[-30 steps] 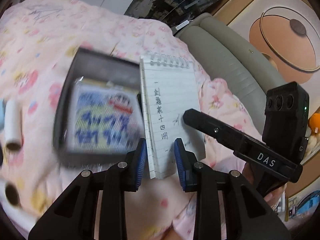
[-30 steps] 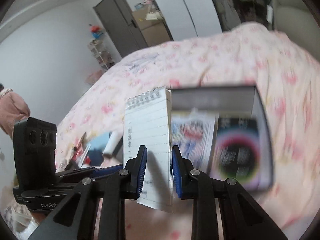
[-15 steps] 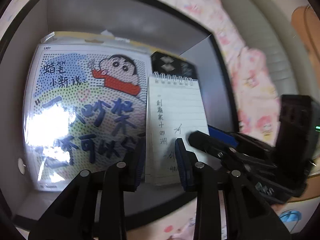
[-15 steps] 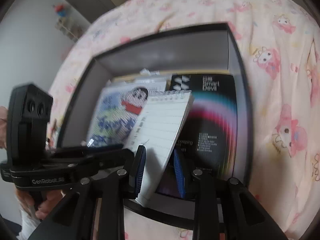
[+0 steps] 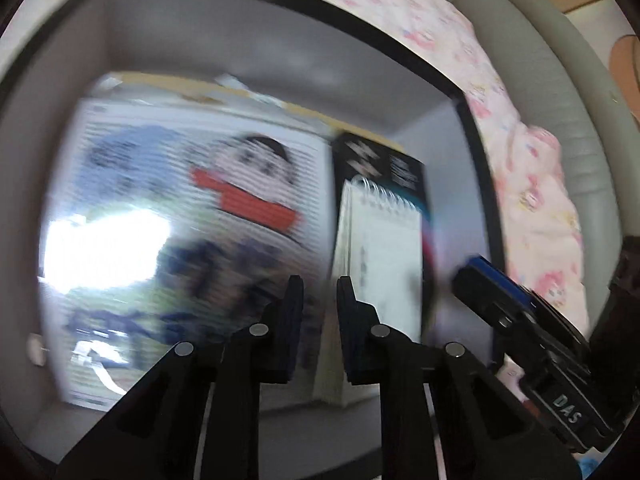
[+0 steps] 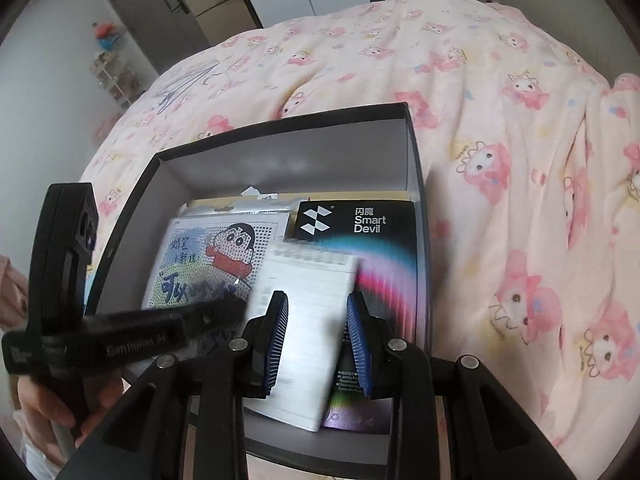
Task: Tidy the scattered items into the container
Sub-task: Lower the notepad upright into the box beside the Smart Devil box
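Note:
A white spiral notepad (image 6: 308, 316) lies blurred inside the black box (image 6: 408, 128), over a black Smart Devil package (image 6: 384, 240) and beside a cartoon crayon pack (image 6: 208, 260). My right gripper (image 6: 318, 340) is open above the notepad, not touching it. In the left wrist view the notepad (image 5: 384, 256) stands to the right of my left gripper (image 5: 318, 300), whose fingers are nearly together with nothing between them. The crayon pack (image 5: 180, 220) and box wall (image 5: 240, 40) fill that view.
The box sits on a pink cartoon-print blanket (image 6: 500, 120). A grey sofa (image 5: 568, 92) lies beyond the blanket. A grey door and shelves (image 6: 160, 12) stand at the back of the room.
The notepad was held by both grippers and carried into the box. Now the right gripper has opened, the left has slipped off to its left, and the notepad lies in the box.

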`<state>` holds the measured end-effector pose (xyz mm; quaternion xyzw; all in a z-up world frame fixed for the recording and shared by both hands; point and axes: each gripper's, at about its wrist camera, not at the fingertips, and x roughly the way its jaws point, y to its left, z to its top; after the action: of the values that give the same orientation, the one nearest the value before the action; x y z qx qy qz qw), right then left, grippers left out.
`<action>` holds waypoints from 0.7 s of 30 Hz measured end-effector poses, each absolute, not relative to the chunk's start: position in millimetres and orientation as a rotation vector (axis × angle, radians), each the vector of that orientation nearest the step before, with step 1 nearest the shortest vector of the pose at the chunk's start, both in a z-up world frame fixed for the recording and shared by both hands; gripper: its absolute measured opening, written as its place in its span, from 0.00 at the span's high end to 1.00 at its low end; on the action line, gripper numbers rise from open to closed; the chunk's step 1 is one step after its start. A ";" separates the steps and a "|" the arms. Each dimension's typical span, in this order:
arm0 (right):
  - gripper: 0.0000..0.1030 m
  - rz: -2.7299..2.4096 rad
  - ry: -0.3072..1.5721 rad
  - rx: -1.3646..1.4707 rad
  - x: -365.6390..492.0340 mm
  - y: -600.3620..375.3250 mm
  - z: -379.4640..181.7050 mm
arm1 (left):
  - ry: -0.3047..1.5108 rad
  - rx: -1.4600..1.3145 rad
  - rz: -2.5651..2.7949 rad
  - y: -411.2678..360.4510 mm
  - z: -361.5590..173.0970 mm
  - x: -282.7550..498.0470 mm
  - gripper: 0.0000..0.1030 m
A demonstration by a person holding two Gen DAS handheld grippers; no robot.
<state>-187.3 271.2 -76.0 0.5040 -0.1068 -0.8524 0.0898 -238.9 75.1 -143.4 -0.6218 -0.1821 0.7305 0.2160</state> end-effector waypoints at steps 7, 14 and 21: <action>0.74 -2.521 -0.283 1.477 -187.1 264.1 -75.0 | -0.594 -1.676 2.092 62.2 -136.6 -223.0 0.86; 0.74 -2.364 -0.081 1.568 -190.5 220.6 -95.2 | -0.580 -1.626 2.180 36.7 -117.9 -202.8 0.86; 0.81 -2.338 -0.037 1.703 -195.4 217.6 -112.6 | -0.554 -1.628 2.164 34.9 -113.1 -209.9 0.86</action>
<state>-195.4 217.6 -112.6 0.5843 -0.0127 -0.8019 0.1242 -209.9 34.9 -113.1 -0.5784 -0.1968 0.7690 0.1879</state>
